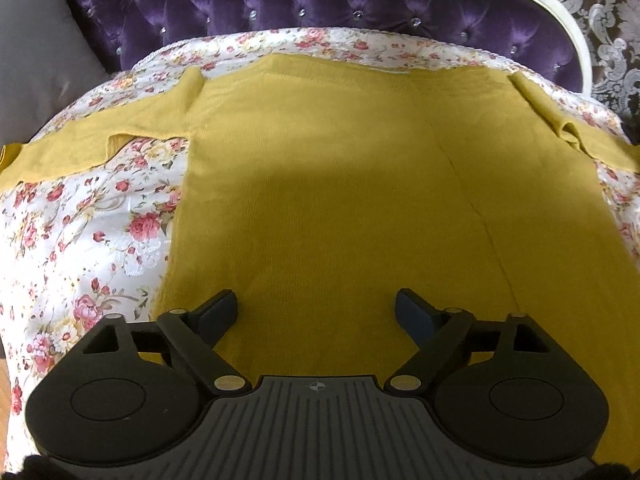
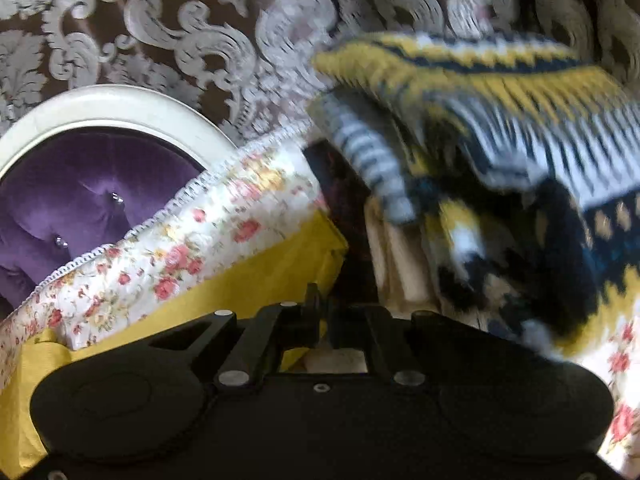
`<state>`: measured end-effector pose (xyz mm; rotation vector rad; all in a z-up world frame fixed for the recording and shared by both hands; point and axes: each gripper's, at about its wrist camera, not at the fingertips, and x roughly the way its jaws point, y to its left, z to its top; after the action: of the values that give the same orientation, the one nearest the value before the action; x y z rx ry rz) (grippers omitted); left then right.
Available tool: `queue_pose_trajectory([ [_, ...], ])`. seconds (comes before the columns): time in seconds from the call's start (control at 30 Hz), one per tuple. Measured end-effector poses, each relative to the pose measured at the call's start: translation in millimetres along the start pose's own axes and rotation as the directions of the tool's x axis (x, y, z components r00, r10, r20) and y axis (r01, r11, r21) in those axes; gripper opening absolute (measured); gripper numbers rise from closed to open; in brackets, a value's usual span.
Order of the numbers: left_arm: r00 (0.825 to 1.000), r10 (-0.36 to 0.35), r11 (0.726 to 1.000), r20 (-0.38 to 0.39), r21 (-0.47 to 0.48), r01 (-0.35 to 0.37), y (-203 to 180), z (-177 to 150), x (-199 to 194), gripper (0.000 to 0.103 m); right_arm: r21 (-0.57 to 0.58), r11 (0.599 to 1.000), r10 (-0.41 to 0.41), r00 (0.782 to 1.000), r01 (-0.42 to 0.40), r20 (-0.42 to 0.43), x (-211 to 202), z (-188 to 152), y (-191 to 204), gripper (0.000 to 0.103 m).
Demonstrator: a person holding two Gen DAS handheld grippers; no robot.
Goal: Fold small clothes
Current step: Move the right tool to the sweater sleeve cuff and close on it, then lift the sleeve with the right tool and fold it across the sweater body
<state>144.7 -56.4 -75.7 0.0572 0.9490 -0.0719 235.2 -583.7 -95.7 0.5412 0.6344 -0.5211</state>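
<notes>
A mustard-yellow top [image 1: 328, 184] lies spread flat on the floral bedspread [image 1: 92, 232], sleeves out to the left [image 1: 72, 152] and right [image 1: 576, 132]. My left gripper [image 1: 316, 308] is open and empty, hovering over the top's lower part. In the right wrist view my right gripper [image 2: 324, 312] has its jaws together on the end of the yellow sleeve [image 2: 280, 268] at the bed's edge. The frame is blurred.
A purple tufted headboard [image 1: 320, 0] with a white frame stands behind the bed. A grey pillow [image 1: 36, 56] lies at the far left. A patterned yellow, black and white knit [image 2: 500, 140] lies on the bed at the right, in front of a damask wall [image 2: 160, 20].
</notes>
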Motion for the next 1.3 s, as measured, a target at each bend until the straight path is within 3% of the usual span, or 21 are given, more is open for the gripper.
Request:
queue_pose_trajectory([
  [0.23, 0.999, -0.027, 1.000, 0.022, 0.014, 0.027, 4, -2, -1, 0.087, -0.144, 0.979, 0.154, 0.985, -0.142, 0.077, -60, 24, 71, 0.009],
  [0.33, 0.999, -0.038, 0.999, 0.029, 0.013, 0.037, 7, -1, -4, 0.083, -0.233, 0.942, 0.270, 0.958, -0.242, 0.095, -97, 33, 125, 0.009],
  [0.47, 0.998, -0.051, 0.999, 0.046, 0.002, 0.051, 17, 0, -13, 0.078, -0.343, 0.861, 0.423, 0.903, -0.375, 0.075, -137, 31, 210, 0.009],
  [0.67, 0.994, -0.024, 0.998, 0.103, -0.049, 0.029, 48, -1, -28, 0.078, -0.444, 0.716, 0.574, 0.817, -0.538, -0.064, -153, -23, 334, 0.009],
  [0.8, 0.993, 0.005, 0.997, 0.117, -0.079, 0.004, 69, -1, -33, 0.078, -0.447, 0.644, 0.610, 0.769, -0.621, -0.191, -141, -78, 398, 0.009],
  [0.87, 0.993, 0.023, 0.996, 0.118, -0.094, -0.012, 79, -1, -33, 0.078, -0.460, 0.618, 0.605, 0.759, -0.637, -0.239, -135, -111, 425, 0.009],
  [1.0, 0.992, 0.048, 0.993, 0.116, -0.116, -0.035, 94, -2, -34, 0.078, -0.465, 0.588, 0.582, 0.745, -0.662, -0.325, -115, -166, 457, 0.010],
  [1.07, 0.992, 0.055, 0.992, 0.113, -0.119, -0.041, 99, -1, -32, 0.078, -0.481, 0.577, 0.572, 0.747, -0.660, -0.338, -111, -187, 463, 0.019],
  [1.1, 0.992, 0.057, 0.992, 0.110, -0.118, -0.044, 101, -1, -32, 0.078, -0.490, 0.579, 0.562, 0.755, -0.651, -0.339, -110, -195, 464, 0.030],
  [1.13, 0.992, 0.059, 0.992, 0.109, -0.115, -0.046, 102, 0, -33, 0.078, -0.489, 0.575, 0.562, 0.751, -0.656, -0.346, -110, -198, 463, 0.039],
  [1.23, 0.991, 0.064, 0.994, 0.119, -0.099, -0.052, 105, 3, -34, 0.078, -0.469, 0.562, 0.586, 0.728, -0.681, -0.354, -113, -194, 445, 0.043],
  [1.3, 0.991, 0.058, 0.994, 0.124, -0.095, -0.047, 107, 9, -33, 0.078, -0.478, 0.569, 0.585, 0.738, -0.669, -0.337, -114, -184, 425, 0.043],
])
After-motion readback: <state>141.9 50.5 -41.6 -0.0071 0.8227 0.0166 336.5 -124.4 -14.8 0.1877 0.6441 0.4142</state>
